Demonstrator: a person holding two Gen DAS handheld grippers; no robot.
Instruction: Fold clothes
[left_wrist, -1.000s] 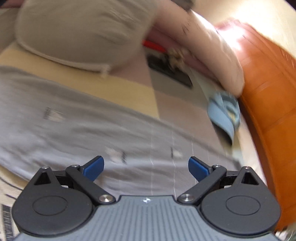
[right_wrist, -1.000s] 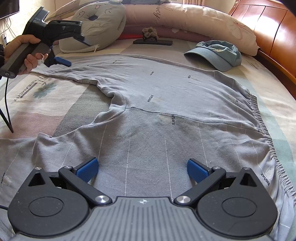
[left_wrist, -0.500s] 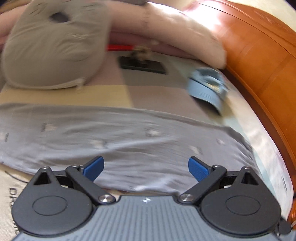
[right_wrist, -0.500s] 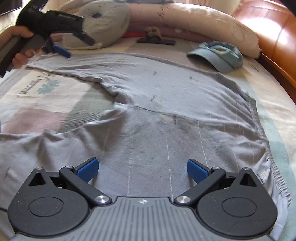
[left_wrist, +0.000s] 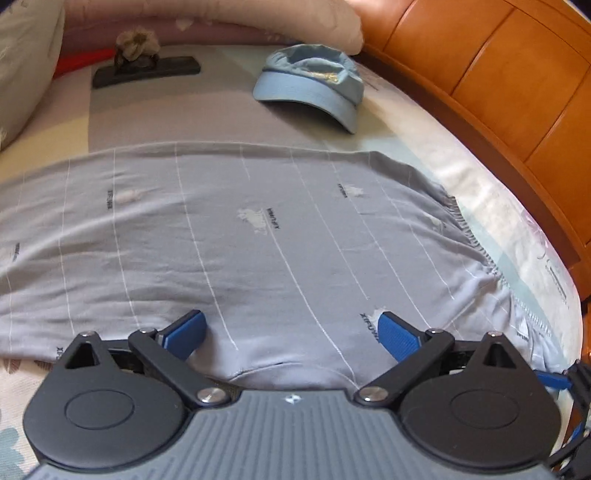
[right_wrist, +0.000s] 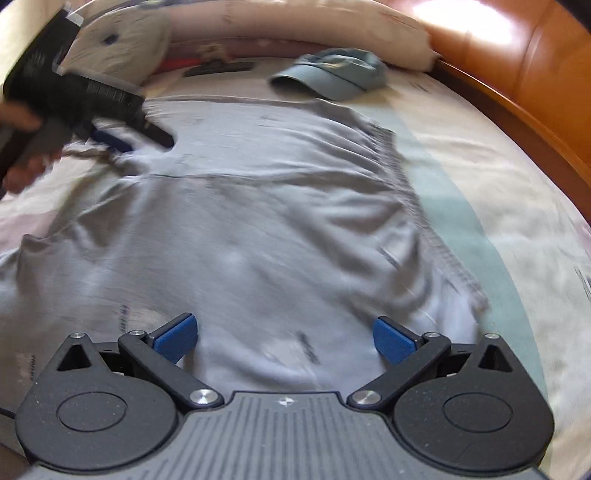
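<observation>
Blurring the grey trousers (right_wrist: 258, 221); right claw (right_wrist: 284, 336) (spread) hovers

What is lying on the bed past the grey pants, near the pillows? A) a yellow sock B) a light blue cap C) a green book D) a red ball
B: a light blue cloth cap sits on the bedsheet beyond the grey striped cloth pants.

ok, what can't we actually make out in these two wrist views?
- Grey trousers: leg ends cut off by the left edge in the left wrist view; the near edge is hidden behind the left claw.
- Right wrist view: motion blur smears the trouser print and the blue cap.
- Right claw: whether its open fingers touch the cloth.
</observation>
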